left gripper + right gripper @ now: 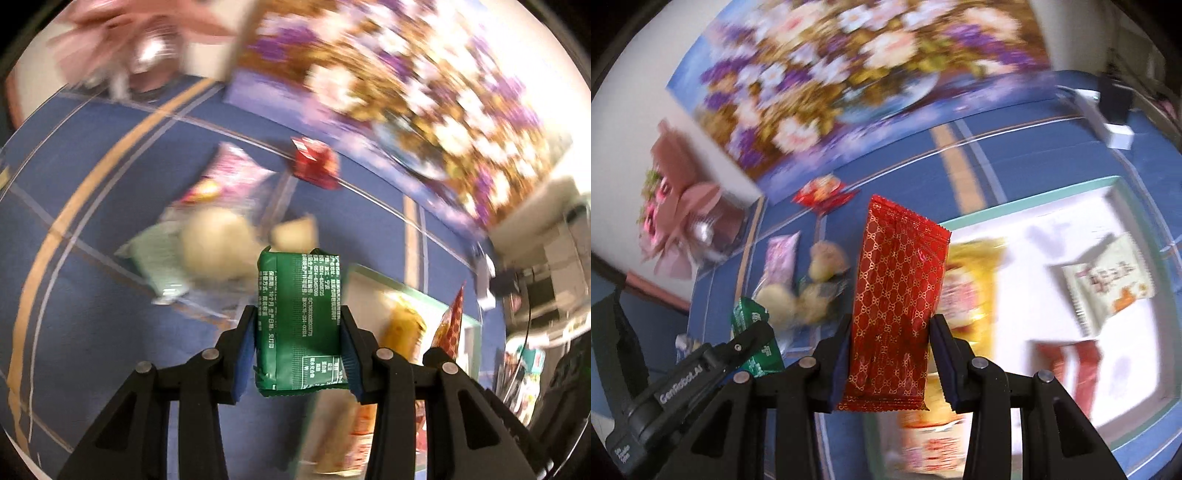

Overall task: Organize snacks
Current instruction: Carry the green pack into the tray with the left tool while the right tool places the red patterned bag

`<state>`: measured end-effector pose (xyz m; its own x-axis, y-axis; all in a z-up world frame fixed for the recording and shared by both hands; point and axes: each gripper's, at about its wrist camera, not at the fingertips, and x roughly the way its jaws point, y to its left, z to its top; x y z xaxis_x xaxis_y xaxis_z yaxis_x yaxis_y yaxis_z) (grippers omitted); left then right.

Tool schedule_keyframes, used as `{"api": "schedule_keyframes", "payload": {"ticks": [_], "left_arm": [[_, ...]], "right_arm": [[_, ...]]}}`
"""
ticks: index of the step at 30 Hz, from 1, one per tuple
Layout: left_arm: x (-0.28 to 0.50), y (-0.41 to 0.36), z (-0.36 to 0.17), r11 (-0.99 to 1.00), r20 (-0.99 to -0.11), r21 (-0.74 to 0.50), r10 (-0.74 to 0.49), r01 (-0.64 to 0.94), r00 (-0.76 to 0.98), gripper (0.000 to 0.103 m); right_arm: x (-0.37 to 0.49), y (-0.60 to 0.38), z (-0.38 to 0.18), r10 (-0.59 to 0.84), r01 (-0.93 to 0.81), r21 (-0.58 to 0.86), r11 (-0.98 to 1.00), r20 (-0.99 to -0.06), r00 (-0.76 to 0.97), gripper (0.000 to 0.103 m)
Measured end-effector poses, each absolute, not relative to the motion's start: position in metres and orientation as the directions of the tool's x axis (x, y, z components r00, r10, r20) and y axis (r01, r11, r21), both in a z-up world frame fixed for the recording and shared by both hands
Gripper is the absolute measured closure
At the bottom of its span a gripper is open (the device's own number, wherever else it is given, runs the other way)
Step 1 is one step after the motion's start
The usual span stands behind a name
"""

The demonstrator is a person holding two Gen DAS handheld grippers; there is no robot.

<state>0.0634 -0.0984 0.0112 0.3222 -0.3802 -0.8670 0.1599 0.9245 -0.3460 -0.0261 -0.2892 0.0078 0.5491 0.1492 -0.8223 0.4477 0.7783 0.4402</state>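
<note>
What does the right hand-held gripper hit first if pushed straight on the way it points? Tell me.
Probably the blue tablecloth beyond the tray's left edge. The right hand-held gripper, shut on the red packet, points down there; blur leaves depth unclear.

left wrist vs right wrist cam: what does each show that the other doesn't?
Left wrist only: the printed back of the green packet, clamped between the left gripper pads.

Right wrist only: the red gold-patterned packet clamped in the right gripper, and a white-and-green packet lying in the white tray.

Both: blue tablecloth, floral picture, loose snacks, small red packet.
</note>
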Motion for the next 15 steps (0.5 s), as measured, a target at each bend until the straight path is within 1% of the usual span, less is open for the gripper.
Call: {"api": "schedule_keyframes", "payload": {"ticks": [4, 10, 15], "left_arm": [[0.063, -0.142, -0.002, 0.918, -0.883, -0.306, -0.373, 0.253, 0.286, 0.059], [0.063, -0.178, -0.023, 0.908, -0.899, -0.283, -0.364, 0.31, 0.244, 0.059], [0.064, -0.204, -0.032, 0.893, -0.899, -0.286, -0.376, 0.348, 0.224, 0.059]], "right_arm": [[-0.041, -0.322, -0.003, 0.078, 0.531, 0.393, 0.751, -0.851, 0.519, 0.06], [-0.061, -0.365, -0.024, 0.021, 0.63, 0.355, 0.691, -0.881, 0.472, 0.06], [-0.061, -0.378, -0.033, 0.043, 0.653, 0.373, 0.659, -0.886, 0.462, 0.06]]}}
